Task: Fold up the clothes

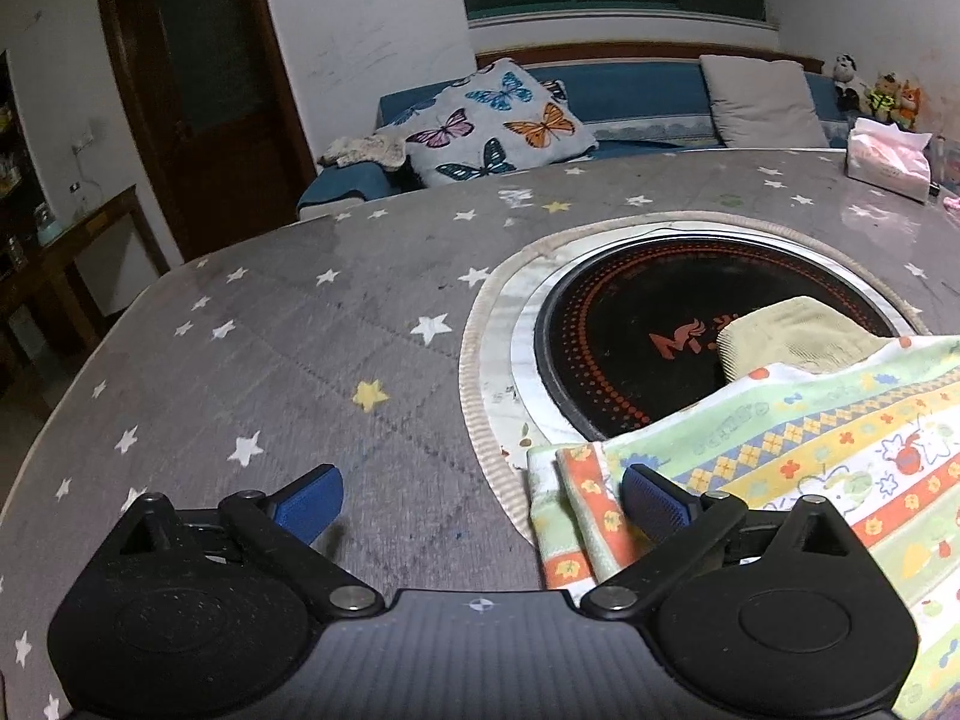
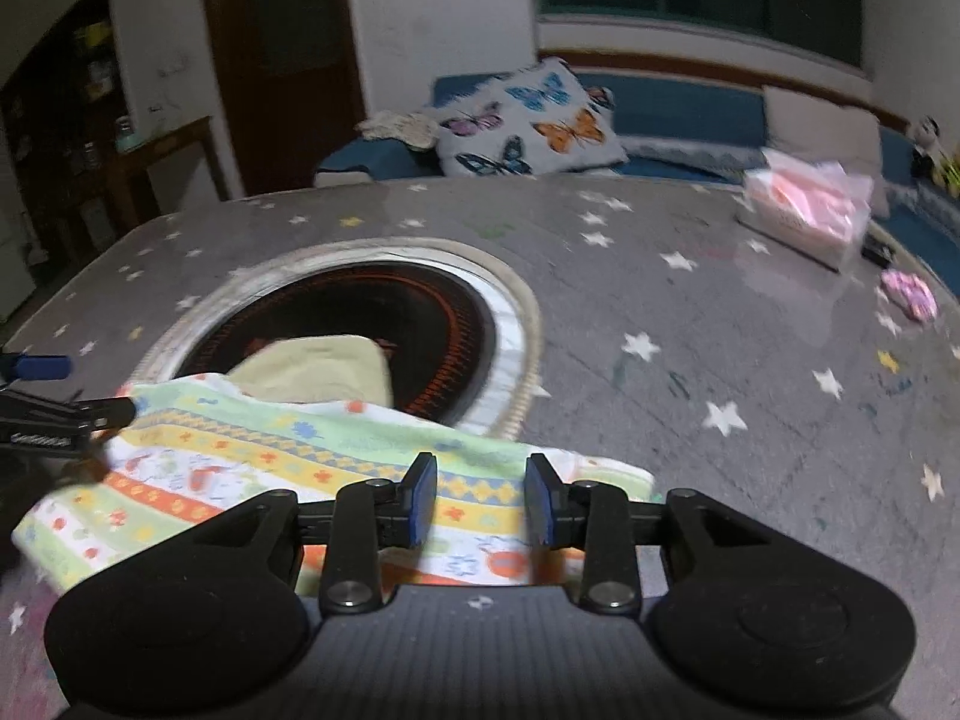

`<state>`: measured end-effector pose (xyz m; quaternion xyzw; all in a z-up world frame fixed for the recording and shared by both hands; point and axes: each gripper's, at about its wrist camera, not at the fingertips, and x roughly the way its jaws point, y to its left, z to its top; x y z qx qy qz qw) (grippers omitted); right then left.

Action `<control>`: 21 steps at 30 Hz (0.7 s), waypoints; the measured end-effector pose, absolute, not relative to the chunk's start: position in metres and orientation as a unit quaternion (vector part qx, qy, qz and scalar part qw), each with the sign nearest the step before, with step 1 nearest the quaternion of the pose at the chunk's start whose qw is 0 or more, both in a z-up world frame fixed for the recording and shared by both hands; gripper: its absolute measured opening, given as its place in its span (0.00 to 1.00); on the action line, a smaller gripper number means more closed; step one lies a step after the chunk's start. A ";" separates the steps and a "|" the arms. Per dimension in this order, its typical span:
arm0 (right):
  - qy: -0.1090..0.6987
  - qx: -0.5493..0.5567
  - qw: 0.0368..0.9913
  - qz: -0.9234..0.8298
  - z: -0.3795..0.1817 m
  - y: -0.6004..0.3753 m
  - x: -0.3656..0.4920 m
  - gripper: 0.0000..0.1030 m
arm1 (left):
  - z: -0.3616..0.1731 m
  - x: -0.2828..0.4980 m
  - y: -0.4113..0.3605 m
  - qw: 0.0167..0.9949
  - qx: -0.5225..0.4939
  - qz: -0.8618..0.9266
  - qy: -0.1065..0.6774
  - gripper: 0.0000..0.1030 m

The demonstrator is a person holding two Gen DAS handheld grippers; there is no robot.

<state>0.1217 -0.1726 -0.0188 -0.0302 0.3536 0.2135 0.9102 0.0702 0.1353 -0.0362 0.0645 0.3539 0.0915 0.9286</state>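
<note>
- While both grippers are hovering low, the left gripper (image 1: 480, 501) is gaping wide, released, one pad at the cloth's (image 1: 780, 450) corner.
- The right gripper (image 2: 480, 501) is standing part open over the near hem, pinching nothing.
- The cloth is lying folded on the table (image 1: 300, 360), its far edge overlapping the hob (image 1: 630, 324): best to grab both near corners evenly.

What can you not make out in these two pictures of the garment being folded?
- Patterned garment: left wrist view, its right part is cut off by the frame edge.
- Tissue pack: right wrist view, print lost to blur.
- Yellow ribbed cuff: where it joins is hidden under the patterned cloth.
</note>
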 end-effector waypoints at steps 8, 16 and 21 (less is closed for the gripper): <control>0.336 -0.058 0.897 0.282 -0.007 -0.149 0.092 0.50 | -0.029 0.060 0.134 0.928 0.057 0.115 0.350 1.00; 0.328 -0.105 0.868 0.357 -0.005 -0.111 0.056 0.53 | -0.019 0.041 0.155 0.926 0.006 0.136 0.351 1.00; 0.325 -0.142 0.853 0.384 -0.017 -0.084 0.038 0.53 | -0.018 0.027 0.160 0.927 -0.002 0.139 0.350 1.00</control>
